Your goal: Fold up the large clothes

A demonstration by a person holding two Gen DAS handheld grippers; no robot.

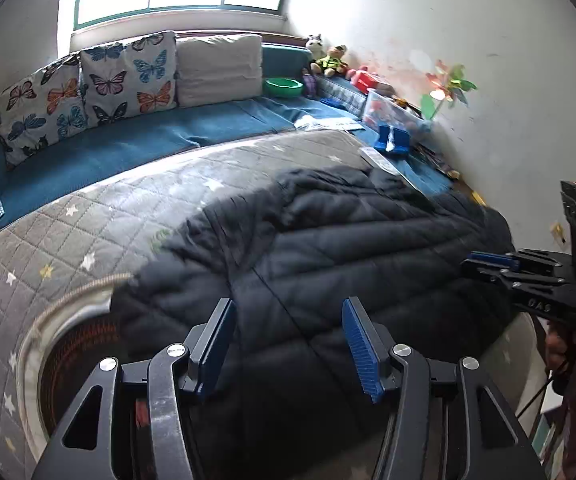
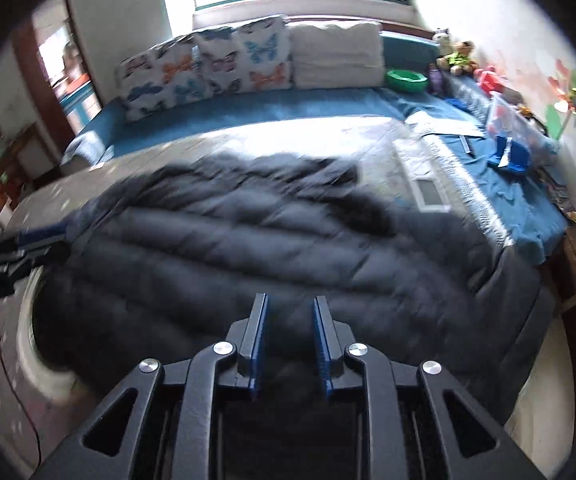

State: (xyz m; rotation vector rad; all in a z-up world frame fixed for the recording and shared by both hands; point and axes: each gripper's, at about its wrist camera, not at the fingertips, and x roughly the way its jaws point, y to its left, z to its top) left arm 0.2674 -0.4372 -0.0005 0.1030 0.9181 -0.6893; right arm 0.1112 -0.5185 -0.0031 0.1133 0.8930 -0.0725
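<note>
A large dark navy quilted jacket (image 1: 328, 248) lies spread out on a grey star-patterned quilt (image 1: 71, 232) on the bed. Its striped collar lining (image 1: 87, 344) shows at the near left. My left gripper (image 1: 288, 308) hovers over the near part of the jacket, open, with nothing between its blue pads. In the right wrist view the same jacket (image 2: 267, 232) fills the middle. My right gripper (image 2: 291, 300) hangs above its near edge, jaws apart by a narrow gap and empty. Each gripper shows in the other's view: the right gripper (image 1: 488, 264) and the left gripper (image 2: 43, 240), both over the jacket's sides.
Butterfly pillows (image 1: 87, 88) and a white pillow (image 1: 219, 68) line the far edge under the window. A green bowl (image 1: 283, 87), stuffed toys (image 1: 330, 60), a clear plastic box (image 1: 392, 114) and a blue object (image 1: 394, 140) lie along the right wall. A person's hand (image 1: 560, 352) holds the right gripper.
</note>
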